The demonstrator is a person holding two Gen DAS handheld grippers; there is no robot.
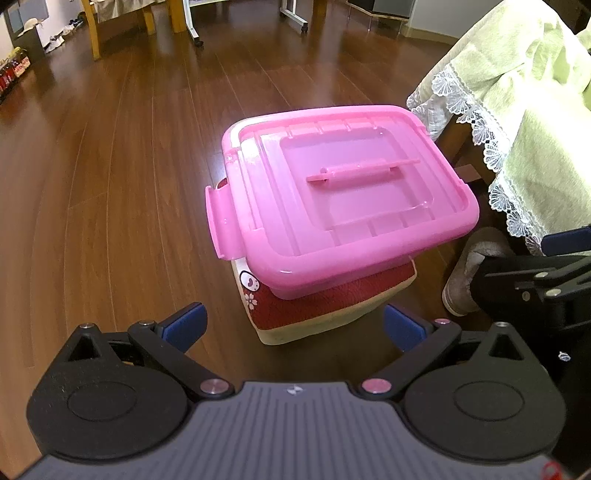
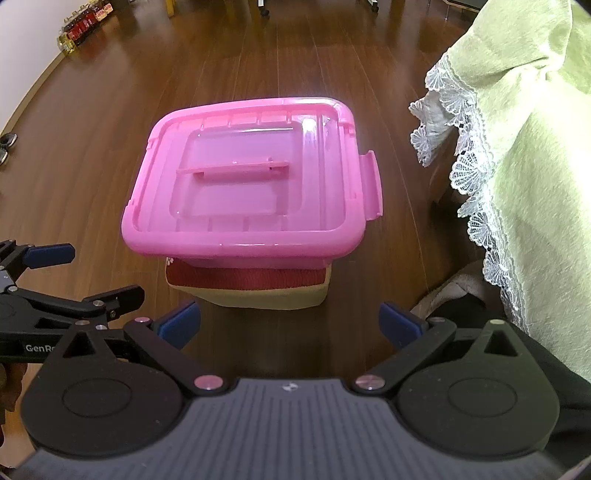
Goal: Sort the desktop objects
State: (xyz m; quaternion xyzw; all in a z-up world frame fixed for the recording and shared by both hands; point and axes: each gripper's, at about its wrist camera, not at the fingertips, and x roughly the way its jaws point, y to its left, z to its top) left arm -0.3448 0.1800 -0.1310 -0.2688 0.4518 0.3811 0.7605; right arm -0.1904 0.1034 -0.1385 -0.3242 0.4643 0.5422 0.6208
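Note:
A pink plastic storage box (image 1: 343,199) with its lid closed and a flat handle (image 1: 364,170) on top rests on a red and cream cushioned stool (image 1: 325,310). The same pink box (image 2: 247,188) fills the middle of the right wrist view, its side latch (image 2: 373,184) sticking out to the right. My left gripper (image 1: 293,326) hangs open just short of the stool, with nothing between its blue pads. My right gripper (image 2: 290,325) is also open and empty, close to the stool's (image 2: 255,288) near side. The left gripper (image 2: 55,273) shows at the left edge of the right wrist view.
A table draped in a green cloth with white lace trim (image 1: 517,122) stands to the right of the box. A grey slipper (image 1: 472,273) lies under it. Wooden floor (image 1: 110,166) spreads left and behind, with chair legs (image 1: 92,33) and bottles (image 2: 85,22) far back.

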